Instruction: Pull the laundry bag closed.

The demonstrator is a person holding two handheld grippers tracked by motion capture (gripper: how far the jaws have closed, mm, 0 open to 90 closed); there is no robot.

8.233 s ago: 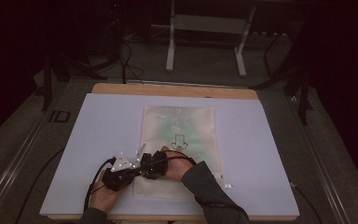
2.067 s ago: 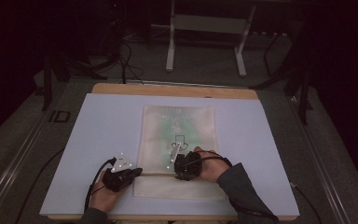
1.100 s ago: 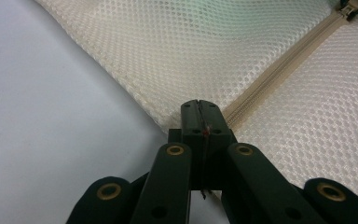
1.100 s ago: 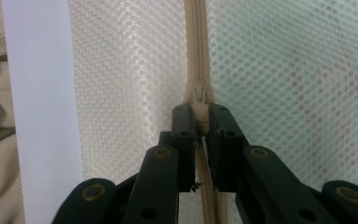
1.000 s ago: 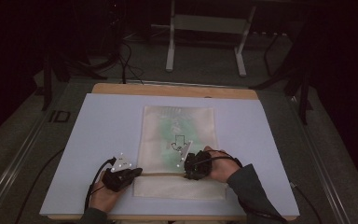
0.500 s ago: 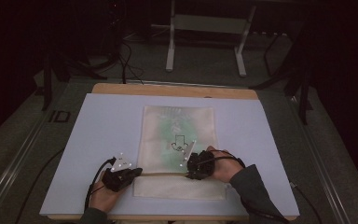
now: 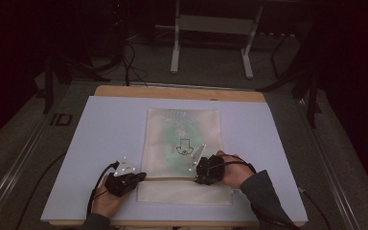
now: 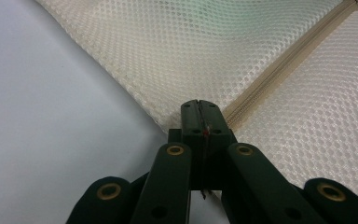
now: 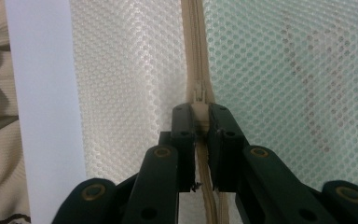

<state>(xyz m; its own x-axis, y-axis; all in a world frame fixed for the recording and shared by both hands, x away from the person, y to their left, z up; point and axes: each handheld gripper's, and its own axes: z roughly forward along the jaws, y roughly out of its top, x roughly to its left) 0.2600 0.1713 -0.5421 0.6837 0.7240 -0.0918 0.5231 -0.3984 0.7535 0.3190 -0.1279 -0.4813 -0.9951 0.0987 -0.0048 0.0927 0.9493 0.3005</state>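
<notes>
The cream honeycomb-mesh zip bag (image 7: pixel 182 153) lies flat on the pale lavender table cover (image 7: pixel 100 139), its long axis running away from me, with a greenish printed cloth dimly visible through the mesh on the far side of the zip. The beige zip track (image 7: pixel 172 178) crosses the bag from side to side near its near end, and everything I do next turns on that line: the small beige zip slider (image 9: pixel 198 91) sits on the track toward its right end, right at the tips of my right gripper (image 9: pixel 200 116), so my right hand (image 7: pixel 235 170) is the nearer one by far. In the right gripper view the jaws stand a little apart with the beige pull tab between them, gripped as far as I can judge, and the track runs straight ahead of them. At the track's left end, my left gripper (image 8: pixel 199 116) is clamped tight on the bag's edge just beside where the zip begins, a thin sliver of material showing between the jaws; it looks like an anchor. My left hand (image 7: pixel 106 199) rests near that left end. I judge the slider will travel along the track, with the left grip holding the mesh taut against the pull.
</notes>
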